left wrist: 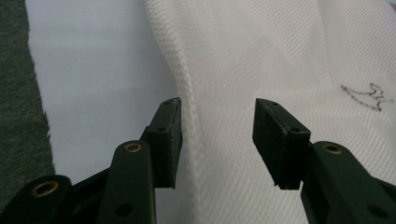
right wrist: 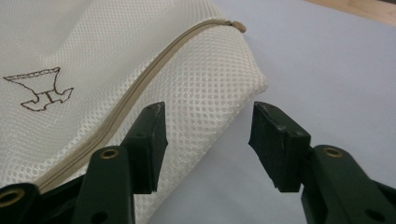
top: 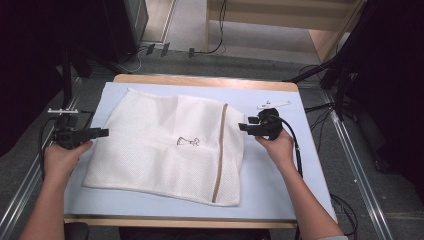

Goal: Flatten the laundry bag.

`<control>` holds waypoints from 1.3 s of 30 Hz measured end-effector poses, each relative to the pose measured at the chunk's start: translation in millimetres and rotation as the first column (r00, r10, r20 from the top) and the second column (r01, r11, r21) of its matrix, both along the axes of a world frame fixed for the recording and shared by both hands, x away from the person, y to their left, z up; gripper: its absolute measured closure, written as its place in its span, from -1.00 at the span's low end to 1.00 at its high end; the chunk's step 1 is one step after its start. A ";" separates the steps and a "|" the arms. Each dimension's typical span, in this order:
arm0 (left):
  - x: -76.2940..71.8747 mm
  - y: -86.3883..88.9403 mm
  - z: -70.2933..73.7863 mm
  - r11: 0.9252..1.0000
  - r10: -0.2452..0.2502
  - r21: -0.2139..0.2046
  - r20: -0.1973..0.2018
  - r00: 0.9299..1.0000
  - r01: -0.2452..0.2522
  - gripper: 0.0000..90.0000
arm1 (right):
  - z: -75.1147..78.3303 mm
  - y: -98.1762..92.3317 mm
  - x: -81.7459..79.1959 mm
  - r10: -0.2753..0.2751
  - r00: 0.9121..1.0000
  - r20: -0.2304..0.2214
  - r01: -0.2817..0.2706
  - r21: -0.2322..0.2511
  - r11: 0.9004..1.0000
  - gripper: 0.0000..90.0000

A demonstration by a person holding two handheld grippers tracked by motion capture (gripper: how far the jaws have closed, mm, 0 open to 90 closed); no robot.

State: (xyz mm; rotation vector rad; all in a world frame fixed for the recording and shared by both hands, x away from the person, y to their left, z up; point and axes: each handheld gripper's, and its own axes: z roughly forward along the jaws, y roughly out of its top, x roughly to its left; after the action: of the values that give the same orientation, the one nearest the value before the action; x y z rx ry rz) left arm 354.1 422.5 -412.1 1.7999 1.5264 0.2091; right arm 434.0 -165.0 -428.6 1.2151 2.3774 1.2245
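A white mesh bag (top: 170, 145) lies flat on the pale blue mat (top: 280, 185). A beige zipper (top: 220, 150) runs along its right side and a small dark embroidered mark (top: 188, 142) sits near its middle. My left gripper (top: 106, 132) is at the bag's left edge and stands open. In the left gripper view the bag's hem (left wrist: 189, 107) runs between the jaws of this gripper (left wrist: 218, 102), untouched by either pad. My right gripper (top: 241, 127) is open at the bag's right edge. In the right gripper view that gripper (right wrist: 208, 106) straddles the bag's edge (right wrist: 224, 93) near the zipper (right wrist: 140, 88).
The mat covers a wooden table (top: 200, 80). A small white piece (top: 273, 105) shows just behind the right gripper. Black stands (top: 345, 75) and cables (top: 150, 50) are on the floor around the table. Bare mat lies in front of the bag and to its right.
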 end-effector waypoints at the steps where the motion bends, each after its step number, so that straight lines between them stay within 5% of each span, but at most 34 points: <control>1: -4.8 1.0 -1.6 1.000 0.009 0.004 -0.008 1.000 -0.009 0.15 | -2.6 1.9 1.1 0.011 1.000 -0.009 -0.011 -0.001 1.000 0.05; 8: -30.8 -1.2 -19.4 0.999 0.007 0.049 -0.077 0.997 -0.004 0.09 | -19.5 11.1 8.2 0.005 0.998 -0.067 -0.007 -0.030 1.000 0.07; 11: -29.8 -3.4 -26.9 0.999 -0.001 0.053 -0.114 0.993 0.007 0.13 | -25.7 12.3 11.2 0.000 0.997 -0.082 -0.004 -0.043 0.999 0.14; 12: -28.7 -4.0 -28.8 0.999 -0.006 0.045 -0.103 0.995 0.011 0.31 | -31.2 14.7 13.3 -0.001 0.995 -0.101 -0.005 -0.061 0.998 0.23; 15: -25.5 -4.6 -31.2 1.000 0.000 0.021 -0.119 0.993 0.003 0.43 | -37.2 17.9 15.0 -0.002 0.993 -0.115 -0.007 -0.081 0.997 0.37; 19: -18.9 -9.0 -33.4 1.000 -0.026 0.008 -0.152 0.988 0.028 0.92 | -40.4 23.5 13.4 -0.003 0.997 -0.082 -0.007 -0.121 0.993 0.85; 27: -4.2 -10.7 -23.2 1.000 -0.024 0.014 -0.103 0.994 0.026 0.96 | -35.1 22.9 8.7 0.015 0.996 -0.090 -0.028 -0.144 0.989 1.00; 39: 41.1 -17.7 -13.5 1.000 -0.027 0.011 -0.055 0.998 0.027 0.95 | -27.2 3.1 -39.3 0.031 0.995 -0.091 -0.044 -0.142 0.989 0.99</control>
State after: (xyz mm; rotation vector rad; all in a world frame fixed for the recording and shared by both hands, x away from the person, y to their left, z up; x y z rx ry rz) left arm 395.1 404.8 -425.6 1.8482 1.5409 0.1571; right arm 394.7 -161.9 -455.8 1.2089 2.5135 1.0088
